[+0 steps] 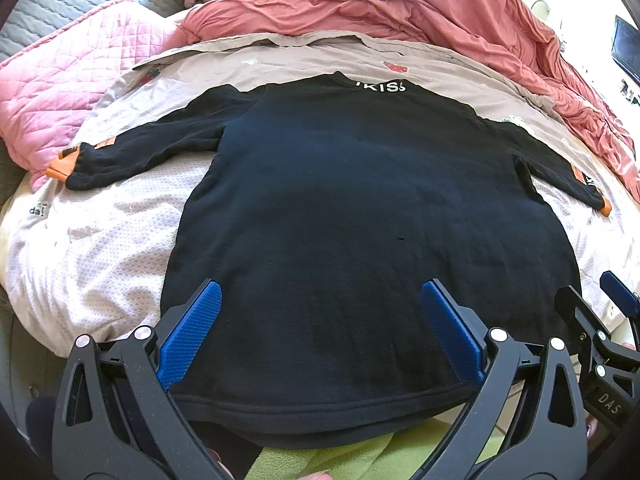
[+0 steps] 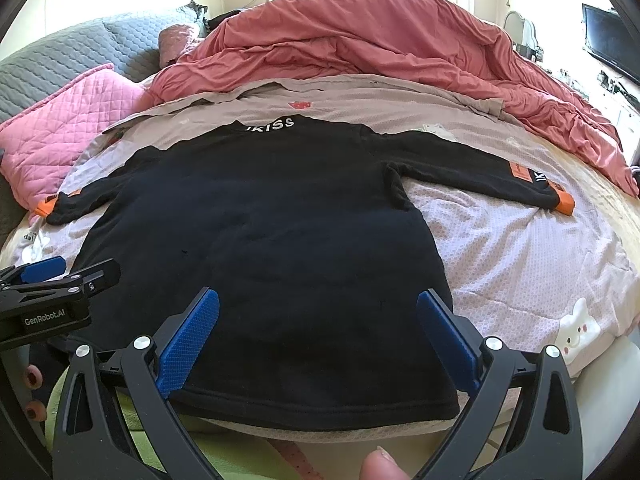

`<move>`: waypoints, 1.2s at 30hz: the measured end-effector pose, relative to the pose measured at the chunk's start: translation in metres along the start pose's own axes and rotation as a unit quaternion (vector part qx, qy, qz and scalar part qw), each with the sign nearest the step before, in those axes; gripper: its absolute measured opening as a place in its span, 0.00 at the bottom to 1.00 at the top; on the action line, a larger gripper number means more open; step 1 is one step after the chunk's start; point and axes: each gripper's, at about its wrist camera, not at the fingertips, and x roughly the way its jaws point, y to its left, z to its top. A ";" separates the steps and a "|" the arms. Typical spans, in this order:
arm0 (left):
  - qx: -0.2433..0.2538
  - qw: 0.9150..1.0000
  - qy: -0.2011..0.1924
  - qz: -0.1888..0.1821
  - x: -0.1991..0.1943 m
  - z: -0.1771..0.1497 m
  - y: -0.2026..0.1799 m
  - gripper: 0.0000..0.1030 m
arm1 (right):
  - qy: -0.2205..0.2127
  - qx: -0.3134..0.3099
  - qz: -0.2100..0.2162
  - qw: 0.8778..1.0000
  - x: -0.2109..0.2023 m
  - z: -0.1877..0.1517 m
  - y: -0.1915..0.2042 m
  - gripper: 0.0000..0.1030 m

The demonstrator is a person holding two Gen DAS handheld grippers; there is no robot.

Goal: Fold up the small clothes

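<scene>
One black long-sleeved sweatshirt (image 1: 352, 216) is spread flat, back up, on a pale pink patterned bedsheet (image 1: 100, 248), with white lettering at its collar on the far side and its hem toward the cameras. Both sleeves are stretched outward from the sweatshirt's body; each ends in an orange cuff, the left one (image 1: 60, 166) lying close to a pink quilted pillow (image 1: 60, 92), the right one (image 2: 564, 200) resting on open sheet. No container is seen around the sweatshirt.

Just over the sweatshirt's hem, the left gripper (image 1: 320, 332) is held with its blue-padded fingers (image 1: 192, 332) spread wide, nothing between them but the fabric below; whether the pads touch the cloth cannot be told. The right gripper (image 2: 318, 336) is held likewise over the hem nearer the sweatshirt's right side, its fingers (image 2: 188, 340) also wide apart and holding nothing.

Bare sheet is left on both sides of the sweatshirt. Beyond the collar, a rumpled salmon-red duvet (image 2: 380, 44) is piled across the bed, and a grey quilted cover (image 2: 60, 56) is seen behind the pillow. Below the hem, a strip of green fabric (image 1: 360, 460) is partly cut off by the frame edge. A dark screen (image 2: 608, 40) is seen far right of the sweatshirt, distorted by the lens.
</scene>
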 end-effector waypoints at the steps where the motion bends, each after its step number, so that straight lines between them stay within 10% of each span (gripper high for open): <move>1: 0.000 1.000 0.000 0.000 -0.001 -0.001 -0.002 0.91 | -0.001 0.000 0.000 1.000 0.000 0.000 0.000 0.96; 36: -0.003 1.000 -0.003 0.003 -0.005 -0.002 0.002 0.91 | -0.003 0.001 0.005 1.000 0.002 0.003 0.001 0.96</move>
